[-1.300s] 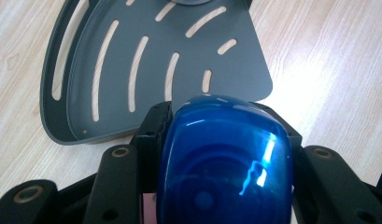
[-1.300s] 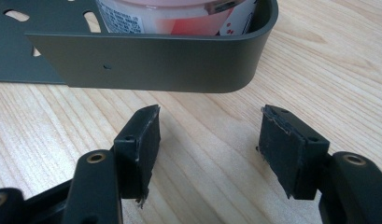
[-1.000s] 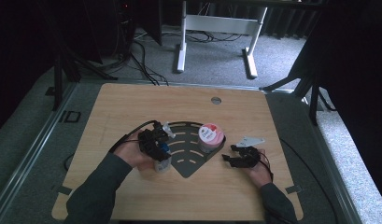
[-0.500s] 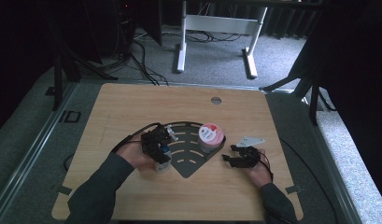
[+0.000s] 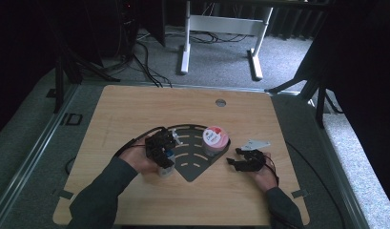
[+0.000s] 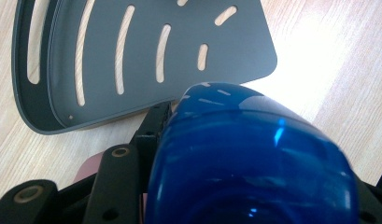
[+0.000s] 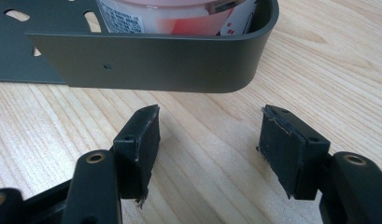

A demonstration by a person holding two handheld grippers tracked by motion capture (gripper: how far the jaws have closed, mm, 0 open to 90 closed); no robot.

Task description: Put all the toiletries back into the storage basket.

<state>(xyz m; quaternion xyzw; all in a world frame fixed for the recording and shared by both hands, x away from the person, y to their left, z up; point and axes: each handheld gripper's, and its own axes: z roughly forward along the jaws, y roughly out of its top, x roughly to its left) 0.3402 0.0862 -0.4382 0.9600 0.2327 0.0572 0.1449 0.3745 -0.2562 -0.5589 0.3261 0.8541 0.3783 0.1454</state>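
My left gripper (image 5: 163,156) is shut on a container with a glossy blue top (image 6: 249,158) and a pale body (image 5: 166,168). It holds it at the left edge of a dark slotted fan-shaped tray (image 5: 192,164). In the left gripper view the blue top hides the right jaw, and the left finger (image 6: 153,123) lies against it. A pink-lidded cup (image 5: 215,138) stands in the tray's right corner. My right gripper (image 5: 234,162) rests low on the table just right of the tray. Its jaws (image 7: 209,135) stand open with nothing between them, facing the tray wall (image 7: 156,60) and the cup (image 7: 170,14) behind it.
The wooden table (image 5: 135,109) has a round cable hole (image 5: 220,102) near its far edge. Black cables (image 5: 135,143) trail from the left gripper across the table. Beyond the table, a white desk frame (image 5: 221,28) stands on the grey floor.
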